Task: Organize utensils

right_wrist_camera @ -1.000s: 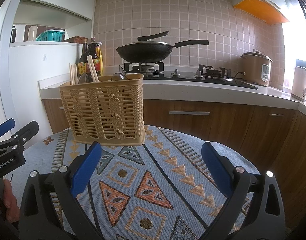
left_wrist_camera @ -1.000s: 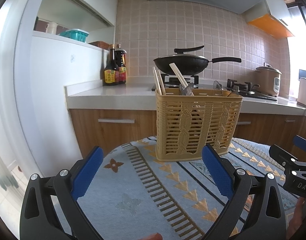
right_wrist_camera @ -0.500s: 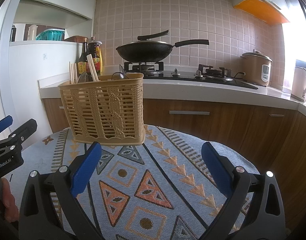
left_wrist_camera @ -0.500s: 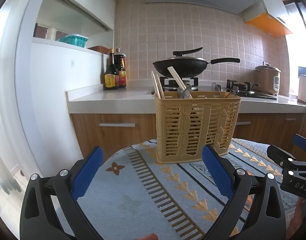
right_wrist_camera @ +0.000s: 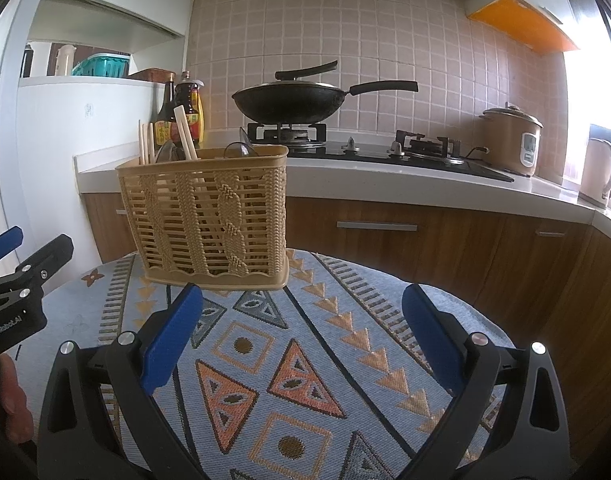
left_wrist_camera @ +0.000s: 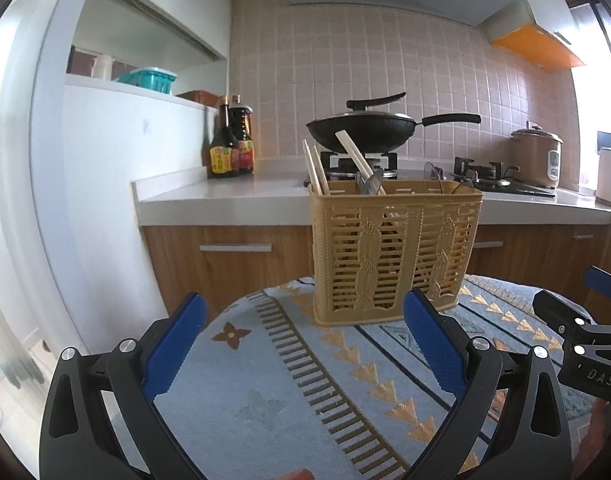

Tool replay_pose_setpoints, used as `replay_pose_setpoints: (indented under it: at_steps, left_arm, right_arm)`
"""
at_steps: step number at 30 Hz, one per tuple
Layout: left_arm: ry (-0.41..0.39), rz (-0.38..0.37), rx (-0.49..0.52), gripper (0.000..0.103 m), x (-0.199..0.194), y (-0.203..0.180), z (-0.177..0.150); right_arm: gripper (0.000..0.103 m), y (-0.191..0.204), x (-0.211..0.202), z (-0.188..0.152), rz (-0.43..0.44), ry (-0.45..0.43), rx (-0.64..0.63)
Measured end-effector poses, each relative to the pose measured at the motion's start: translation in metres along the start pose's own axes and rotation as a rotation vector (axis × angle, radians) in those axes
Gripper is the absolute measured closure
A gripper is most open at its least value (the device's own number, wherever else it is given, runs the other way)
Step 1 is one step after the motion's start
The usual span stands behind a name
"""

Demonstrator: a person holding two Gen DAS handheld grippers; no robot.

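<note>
**Honestly, both your grippers are empty and the utensils are sitting in the basket**

So your left gripper (left_wrist_camera: 303,344) has its fingers spread wide with nothing between them, and the right gripper (right_wrist_camera: 301,338) is the same: wide apart, holding nothing. Both hover low over the patterned cloth (right_wrist_camera: 297,380), pointed at the woven basket (left_wrist_camera: 393,252), which stands at about 12 o'clock from your left gripper and 11 o'clock from your right.

The chopsticks (left_wrist_camera: 317,168) stick up at the basket's left end, with what looks like spoon bowls (left_wrist_camera: 367,182) just beside them. More utensil ends poke up toward the right end, too small to name. No loose utensils show on the cloth.

My read: this fits either utensils all stowed or a mixed lot waiting to be sorted. I can't tell how the inside is divided, so check that before committing to any grab.
</note>
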State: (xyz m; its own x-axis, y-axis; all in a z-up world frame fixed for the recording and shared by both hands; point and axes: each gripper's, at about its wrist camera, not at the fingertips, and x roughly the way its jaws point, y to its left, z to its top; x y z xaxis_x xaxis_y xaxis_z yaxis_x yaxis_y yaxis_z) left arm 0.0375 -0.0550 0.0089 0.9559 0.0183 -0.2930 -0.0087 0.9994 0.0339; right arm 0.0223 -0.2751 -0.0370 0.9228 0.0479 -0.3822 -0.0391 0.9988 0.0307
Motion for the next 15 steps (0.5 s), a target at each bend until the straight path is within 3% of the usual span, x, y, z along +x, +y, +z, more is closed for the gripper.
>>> replay_pose_setpoints:
  at_steps: [6, 15]
  left_arm:
    - [-0.028, 0.039, -0.007, 0.008, -0.0009, 0.0037, -0.0006]
    - [0.017, -0.012, -0.018, 0.007, 0.0056, 0.0067, -0.0005]
  right_arm:
    - [0.008, -0.0017, -0.0006, 0.0000, 0.002, 0.002, -0.002]
    - [0.008, -0.0017, 0.0012, 0.0017, 0.010, 0.009, -0.003]
